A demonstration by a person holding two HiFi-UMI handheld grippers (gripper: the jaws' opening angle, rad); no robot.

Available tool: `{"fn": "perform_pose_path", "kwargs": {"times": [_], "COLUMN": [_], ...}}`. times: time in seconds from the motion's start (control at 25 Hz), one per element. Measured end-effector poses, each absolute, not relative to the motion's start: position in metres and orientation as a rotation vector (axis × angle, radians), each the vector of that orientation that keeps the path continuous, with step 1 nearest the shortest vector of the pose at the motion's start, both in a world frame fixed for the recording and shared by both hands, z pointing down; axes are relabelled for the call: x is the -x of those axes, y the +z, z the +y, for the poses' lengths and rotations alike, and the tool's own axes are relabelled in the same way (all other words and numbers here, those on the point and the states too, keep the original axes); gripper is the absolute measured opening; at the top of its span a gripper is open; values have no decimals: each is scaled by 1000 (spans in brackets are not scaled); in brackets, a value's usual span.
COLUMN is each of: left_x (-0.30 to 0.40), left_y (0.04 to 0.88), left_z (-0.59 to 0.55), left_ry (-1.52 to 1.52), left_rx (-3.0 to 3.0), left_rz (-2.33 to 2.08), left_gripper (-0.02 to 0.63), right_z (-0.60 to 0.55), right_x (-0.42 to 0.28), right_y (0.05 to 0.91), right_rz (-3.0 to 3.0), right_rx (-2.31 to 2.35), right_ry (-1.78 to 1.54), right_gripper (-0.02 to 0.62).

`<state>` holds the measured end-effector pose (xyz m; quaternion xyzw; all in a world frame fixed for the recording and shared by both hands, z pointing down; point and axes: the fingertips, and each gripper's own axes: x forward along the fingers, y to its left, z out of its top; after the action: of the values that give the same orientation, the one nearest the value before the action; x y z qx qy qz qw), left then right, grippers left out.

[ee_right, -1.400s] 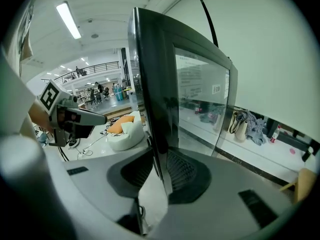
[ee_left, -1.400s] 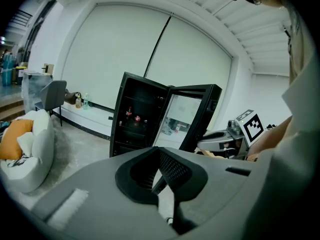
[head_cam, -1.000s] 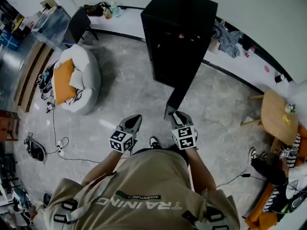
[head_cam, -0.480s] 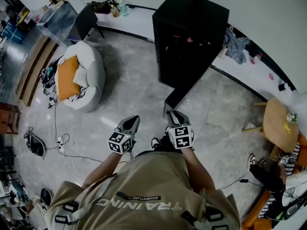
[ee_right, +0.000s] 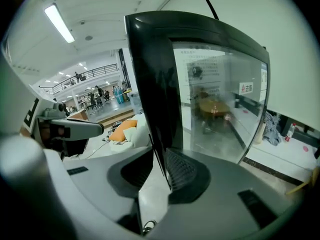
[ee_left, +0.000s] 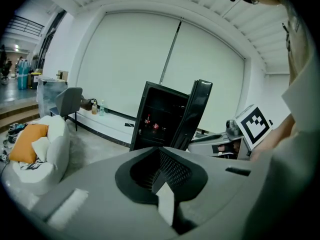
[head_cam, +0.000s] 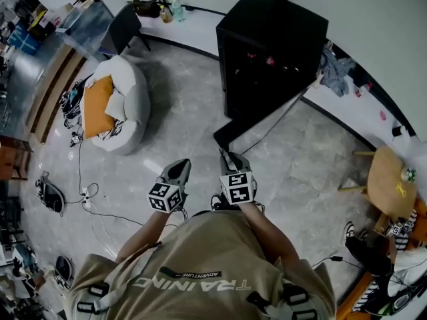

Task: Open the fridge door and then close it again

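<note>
Two grippers here, so going left to right in the head view. Far left is a white beanbag chair (head_cam: 127, 92) with an orange cushion (head_cam: 95, 107) on it. A tangle of black cables (head_cam: 83, 195) lies on the grey stone floor (head_cam: 180, 112) near it, all well apart from the fridge.

The left gripper (head_cam: 179, 168) hangs out in front of the person's beige shirt (head_cam: 200, 279). Its claw is pinched right together with nothing in it.

Just beside it, the right gripper (head_cam: 228, 155) has its claw clamped on the free edge of the black glass-front fridge door (head_cam: 230, 133). In the right gripper view that dark edge runs straight down between the pads. The door stands swung well out from the tall black fridge (head_cam: 273, 39), which sits by the wall with its inside showing.

Further right, some clothes (head_cam: 333, 62) are heaped on the white ledge (head_cam: 347, 109). A round wooden table (head_cam: 389, 182) stands off to the side of the door.
</note>
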<state>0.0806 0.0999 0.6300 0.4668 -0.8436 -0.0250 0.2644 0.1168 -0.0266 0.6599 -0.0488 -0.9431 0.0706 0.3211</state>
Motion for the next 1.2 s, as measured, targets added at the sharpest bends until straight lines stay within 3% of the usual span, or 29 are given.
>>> {"fn": "perform_pose_path", "kwargs": {"times": [0.2,1.2], "left_x": [-70,12], "left_y": [629,635], "left_z": [97,108], "left_ry": [-66,-88], "left_rx": [-1227,-951], "left_rz": [-2302,-2422], "left_gripper": [0,0], "right_z": [-28,-71], "right_x": [-91,34], "right_y": [654,629], "right_rz": [-2499,-2600], "right_rx": [158,309], "right_ry": [182,136], "right_gripper": [14,11]}}
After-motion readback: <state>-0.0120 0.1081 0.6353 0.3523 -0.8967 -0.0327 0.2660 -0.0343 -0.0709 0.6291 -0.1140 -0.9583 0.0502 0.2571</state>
